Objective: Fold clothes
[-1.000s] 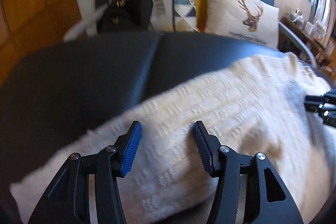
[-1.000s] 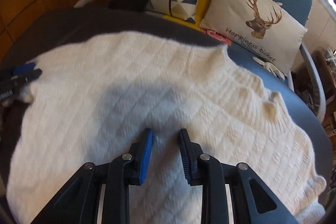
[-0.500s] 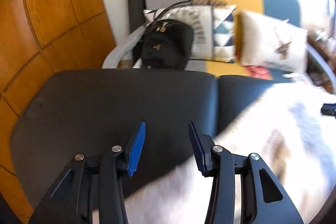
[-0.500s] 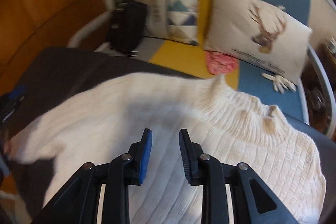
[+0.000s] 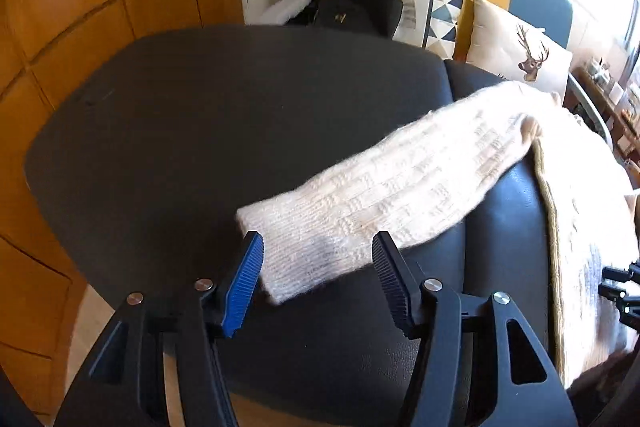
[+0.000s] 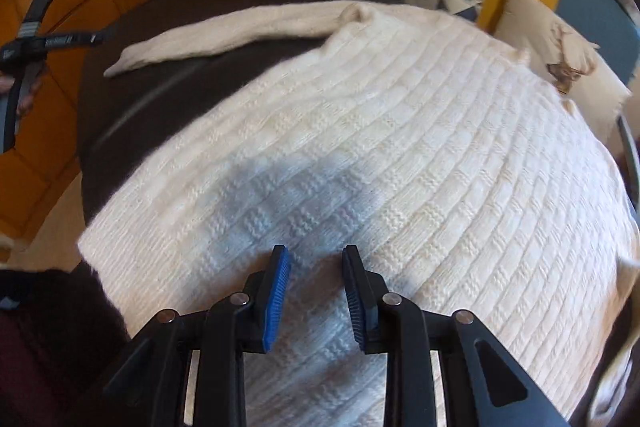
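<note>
Left wrist view: the left gripper [image 5: 318, 275] hangs with jaws spread wide and nothing between them; the cuff end of the sleeve [image 5: 384, 199] lies just ahead of and between the fingertips, flat on the dark surface [image 5: 224, 131].
Right wrist view: the right gripper [image 6: 316, 291] is released too, jaws parted a little and holding nothing, poised over the lower body of the cream sweater [image 6: 400, 155], low above the knit; whether the tips touch it I cannot tell.
Sweater position: body spread across the right part of the surface, one sleeve stretched out to the left toward the left gripper, collar end toward the deer cushion [image 5: 520, 47].
Risk, sleeve pick: the cuff is thick and soft; if the left gripper closes on the top layer only, the sleeve would likely open up or slide free mid-fold.
Risk, drag: the knit looks loose and stretchy; pulling the sleeve across without the body being held down could shift the whole garment and skew the fold line.
Risk, edge: the hem sits near the front edge of the surface in the right wrist view, so a tug toward the person could pull it off.
Risk, snag: ribbed gripper pads could catch the open stitches on release.
Background: black handbag [image 5: 356, 7] on the sofa behind, well apart from the work.
</note>
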Demonstrator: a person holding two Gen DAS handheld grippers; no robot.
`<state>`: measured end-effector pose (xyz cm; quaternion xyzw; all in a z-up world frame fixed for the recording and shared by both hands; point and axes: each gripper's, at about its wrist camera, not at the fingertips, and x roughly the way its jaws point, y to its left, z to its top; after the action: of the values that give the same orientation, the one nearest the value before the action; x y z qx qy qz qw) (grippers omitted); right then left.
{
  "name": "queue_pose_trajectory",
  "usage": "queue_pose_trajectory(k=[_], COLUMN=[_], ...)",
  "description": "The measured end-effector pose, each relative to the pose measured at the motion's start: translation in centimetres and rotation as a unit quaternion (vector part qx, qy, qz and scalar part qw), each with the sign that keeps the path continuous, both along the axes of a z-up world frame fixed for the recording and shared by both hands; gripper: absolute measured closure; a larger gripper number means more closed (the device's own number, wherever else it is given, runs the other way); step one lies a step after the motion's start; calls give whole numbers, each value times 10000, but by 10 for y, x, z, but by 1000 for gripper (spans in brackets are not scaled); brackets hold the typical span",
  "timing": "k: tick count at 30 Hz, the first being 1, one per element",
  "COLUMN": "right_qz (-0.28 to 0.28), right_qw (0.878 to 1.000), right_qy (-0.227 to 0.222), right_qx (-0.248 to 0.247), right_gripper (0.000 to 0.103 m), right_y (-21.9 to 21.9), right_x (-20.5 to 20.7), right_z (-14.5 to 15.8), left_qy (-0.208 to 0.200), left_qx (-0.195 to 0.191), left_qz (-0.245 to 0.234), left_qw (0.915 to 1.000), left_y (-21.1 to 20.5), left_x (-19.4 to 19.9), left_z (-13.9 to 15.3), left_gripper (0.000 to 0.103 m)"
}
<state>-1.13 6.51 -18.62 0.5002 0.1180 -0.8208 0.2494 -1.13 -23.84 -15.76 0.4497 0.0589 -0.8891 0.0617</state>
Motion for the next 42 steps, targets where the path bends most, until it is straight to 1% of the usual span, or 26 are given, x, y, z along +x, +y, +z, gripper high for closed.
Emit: queue_pose_trajectory(k=[2,4,7,8,9,10,11,13,14,16,18,21,22,23,25,26,27,28,30,32,34,35,37,39,41,42], right_qz=[-255,-344,-304,-287,-270,-269,-270,-293,-291,-255,-214,-190,-177,-164,-214,-241,-276,-312,-350,-498,-812,-984,-1339,-1713,-2096,-2295], right_qw=[9995,9991,9994,9994,9995,9995,9995,9995,9995,9996,9997,9998,9998,9998,9998,9997,9995,9993,9983,9944,9915,9910,9895,9851,9769,9712], right_qy=[-103,-181,-178,-167,-156,-153,-150,-130,-109,-66,-68,-23,4,32,-22,-4,-37,-80,-163,-192,-77,-27,46,-109,-353,-524], right_qx=[-158,-151,-38,-2,31,24,10,-51,-67,-47,-8,101,120,136,42,-37,-113,-189,-430,-907,-1018,-911,-543,-136,226,383], right_gripper=[76,76,75,74,74,74,73,73,73,73,73,73,73,73,73,73,73,73,73,73,73,73,73,72,72,72], right_y=[5,7,4,2,0,1,1,0,1,0,0,-4,-6,-9,-14,-15,-15,-14,-9,13,45,62,98,134,165,178], right_x=[-5,-11,-15,-15,-14,-15,-16,-15,-15,-14,-17,-27,-31,-35,-46,-49,-52,-54,-57,-53,-51,-49,-45,-37,-28,-22], right_z=[0,0,0,-1,-1,-1,-1,-4,-4,-4,-5,-1,-1,-1,-6,-6,-5,-4,3,17,31,35,37,25,8,-3], left_qy=[-96,-275,-624,-708,-691,-679,-686,-687,-640,-534,-342,40,90,79,-117,-255,-548,-762,-974,-910,-721,-591,-298,-14,153,190], left_qx=[239,255,367,355,189,27,-123,-392,-412,-431,-324,-406,-460,-540,-676,-656,-618,-429,-28,256,501,561,455,381,541,564], left_qz=[-109,-4,91,132,201,255,267,328,497,854,1320,1771,1831,1889,1999,1985,1921,1963,2019,2163,2299,2342,2204,1994,1460,1080], left_qw=[9996,9993,9973,9968,9972,9974,9972,9963,9959,9940,9901,9833,9820,9805,9774,9776,9779,9766,9746,9717,9692,9688,9739,9792,9877,9924], left_y=[-2,-3,-5,-5,-1,4,8,15,9,-3,-29,-65,-73,-79,-91,-94,-99,-105,-112,-117,-119,-118,-101,-78,-45,-22], left_x=[-12,-27,-47,-51,-52,-52,-53,-56,-58,-62,-69,-89,-96,-103,-124,-131,-139,-143,-139,-127,-109,-99,-80,-62,-49,-43], left_z=[-6,-14,-34,-40,-42,-43,-42,-40,-38,-34,-22,11,18,20,12,4,-7,-16,-27,-25,-16,-10,5,19,26,27], left_gripper=[43,43,43,44,45,62,90,93,94,95,95,95,95,95,94,92,92,90,87,85,83,82,80,79,76,76])
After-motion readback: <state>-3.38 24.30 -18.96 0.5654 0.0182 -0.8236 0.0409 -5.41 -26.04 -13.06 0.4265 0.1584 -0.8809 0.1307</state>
